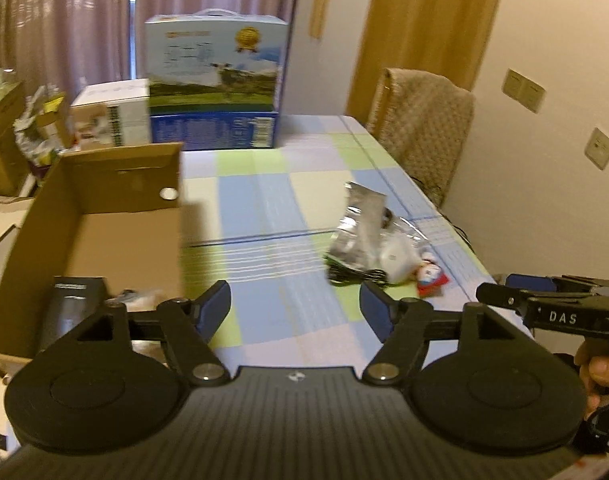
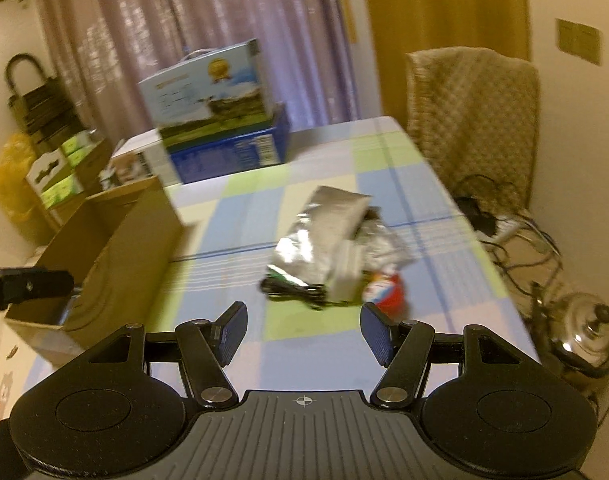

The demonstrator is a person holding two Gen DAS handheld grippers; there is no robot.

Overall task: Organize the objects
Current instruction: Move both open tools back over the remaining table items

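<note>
Left wrist view shows the left gripper (image 1: 295,310) with fingers spread wide and holding nothing, above the blue-and-green checked cloth of the worktop (image 1: 264,216). An open brown cardboard box (image 1: 116,204) stands at the worktop's left edge, a dark rectangular item (image 1: 70,308) lying inside it. Bare cloth stretches between the box and a heap near the right edge: a crumpled silver foil bag (image 1: 358,228), a coiled black cable (image 1: 354,274), a white plastic piece (image 1: 396,256) and a small red-and-white packet (image 1: 432,278), all touching. Right wrist view has the right gripper (image 2: 303,330) likewise wide and empty, just short of that heap. A blue printed carton (image 1: 216,80) stands at the far edge; a chair draped in beige quilted fabric (image 2: 472,120) sits beyond the right edge.
</note>
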